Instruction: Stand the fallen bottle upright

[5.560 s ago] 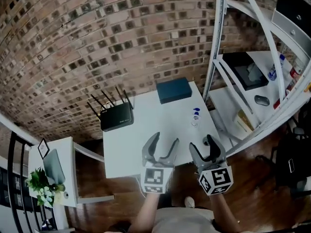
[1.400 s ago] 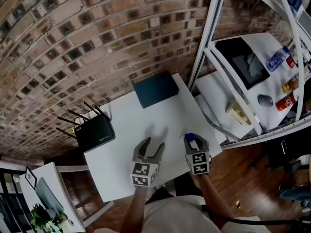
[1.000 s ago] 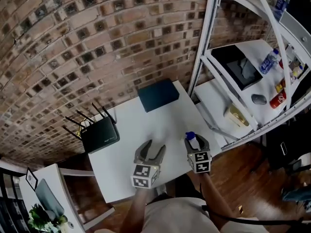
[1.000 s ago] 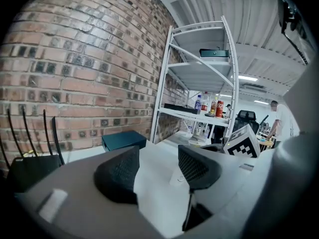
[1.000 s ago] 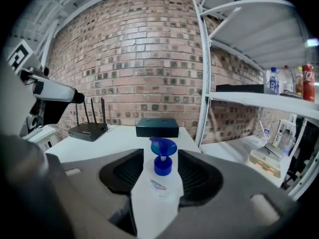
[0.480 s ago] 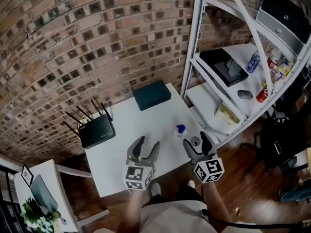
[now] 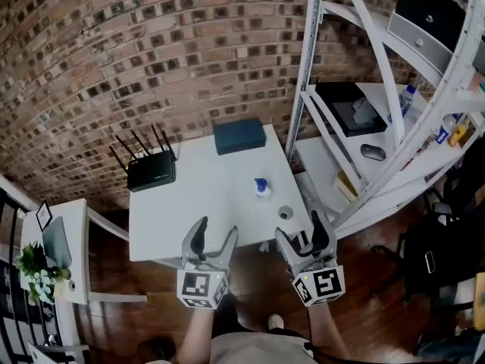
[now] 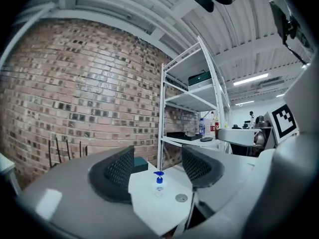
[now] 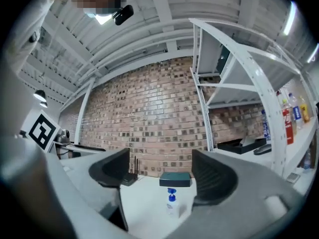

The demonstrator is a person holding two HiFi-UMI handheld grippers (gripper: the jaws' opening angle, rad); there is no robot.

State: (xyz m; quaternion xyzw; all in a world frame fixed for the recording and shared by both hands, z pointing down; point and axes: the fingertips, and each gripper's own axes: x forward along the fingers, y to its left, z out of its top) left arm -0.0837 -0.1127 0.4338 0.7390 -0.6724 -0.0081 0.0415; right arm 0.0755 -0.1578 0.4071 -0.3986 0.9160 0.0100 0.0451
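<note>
Indoors, bottle (image 7: 261,189) on table (image 7: 189,203), brick wall (image 7: 114,51)

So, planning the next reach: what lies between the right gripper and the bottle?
In the head view, a small grey round disc on the white table. The right gripper has its jaws opening, nothing between them.

The head view looks steeply down from high above the worktop (image 7: 189,196), with the brick wall (image 7: 114,51) at 12 o'clock and the shelf (image 7: 322,158) at 3. Both gripper views look level from beyond the worktop's near edge, low, toward that wall. All three views share the bottle (image 7: 261,189), worktop, wall and shelf.
</note>
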